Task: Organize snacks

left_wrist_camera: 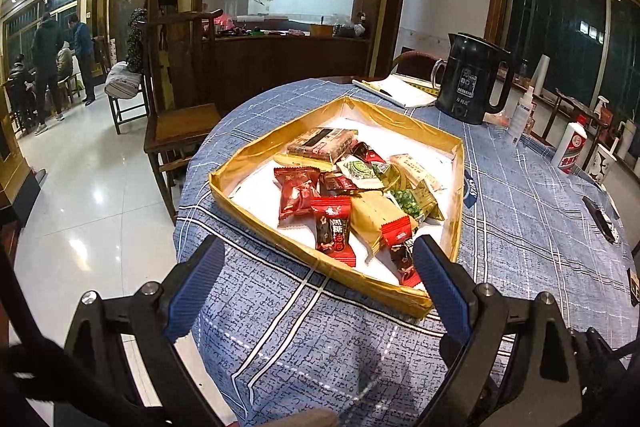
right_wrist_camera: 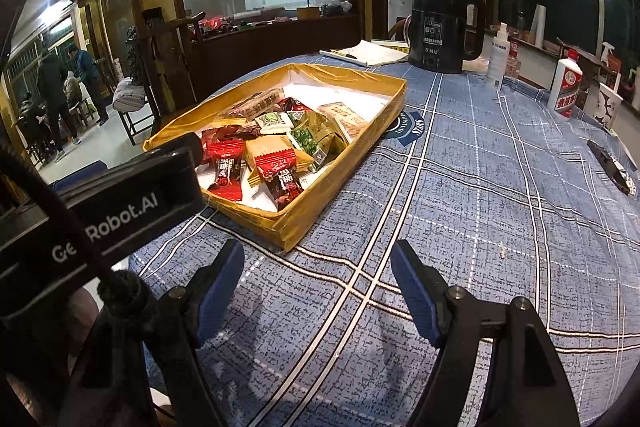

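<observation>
Here one tray (left_wrist_camera: 256, 203) holds snacks (left_wrist_camera: 336, 227); two grippers' jaws gape empty.

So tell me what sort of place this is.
Most likely a home dining or living room. A table under a blue checked cloth carries a shallow box of snacks, a black kettle and a notebook, with a wooden chair beside it.

Both wrist views toward snack tray (left_wrist_camera: 256, 223)

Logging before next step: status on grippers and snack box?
Left gripper open, empty, at box's near edge. Right gripper open, empty, over tablecloth. Snacks piled in gold box. Nothing blocking.
</observation>
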`<act>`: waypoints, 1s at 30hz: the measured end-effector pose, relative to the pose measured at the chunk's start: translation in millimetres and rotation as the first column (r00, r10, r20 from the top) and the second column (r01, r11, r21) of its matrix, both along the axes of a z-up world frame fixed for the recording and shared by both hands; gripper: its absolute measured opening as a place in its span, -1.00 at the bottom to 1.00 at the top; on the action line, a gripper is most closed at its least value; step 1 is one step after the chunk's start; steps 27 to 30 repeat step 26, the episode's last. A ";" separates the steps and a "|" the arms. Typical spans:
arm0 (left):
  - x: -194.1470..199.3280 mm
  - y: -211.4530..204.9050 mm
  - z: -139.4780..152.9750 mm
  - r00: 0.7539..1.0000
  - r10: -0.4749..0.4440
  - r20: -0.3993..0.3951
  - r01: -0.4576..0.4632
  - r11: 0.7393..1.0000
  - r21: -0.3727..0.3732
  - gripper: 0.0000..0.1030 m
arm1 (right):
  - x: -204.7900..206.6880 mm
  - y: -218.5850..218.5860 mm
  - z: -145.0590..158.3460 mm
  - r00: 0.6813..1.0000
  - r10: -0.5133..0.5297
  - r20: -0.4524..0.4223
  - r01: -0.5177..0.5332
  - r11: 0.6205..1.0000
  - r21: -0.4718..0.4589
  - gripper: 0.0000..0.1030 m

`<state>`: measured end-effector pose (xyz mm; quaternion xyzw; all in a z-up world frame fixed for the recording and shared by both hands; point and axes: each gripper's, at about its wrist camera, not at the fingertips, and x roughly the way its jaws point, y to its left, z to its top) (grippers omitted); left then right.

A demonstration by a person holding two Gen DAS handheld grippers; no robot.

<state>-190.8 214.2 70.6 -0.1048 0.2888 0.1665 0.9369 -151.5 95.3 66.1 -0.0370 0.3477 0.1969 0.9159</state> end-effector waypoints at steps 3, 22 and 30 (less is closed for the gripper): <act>1.5 2.2 -2.4 1.000 0.002 -0.005 -0.002 1.000 -0.005 0.84 | 1.3 -1.1 -1.3 1.000 -0.003 -0.003 0.003 1.000 -0.001 0.47; 2.7 0.7 -3.9 1.000 -0.024 -0.001 0.024 0.999 -0.035 0.84 | 2.2 -6.5 -3.3 1.000 -0.016 0.005 0.016 1.000 -0.009 0.47; -0.1 -14.7 4.5 0.998 -0.059 0.014 0.059 0.998 -0.019 0.84 | 0.4 -24.2 4.8 0.998 -0.047 0.029 0.047 0.999 -0.009 0.47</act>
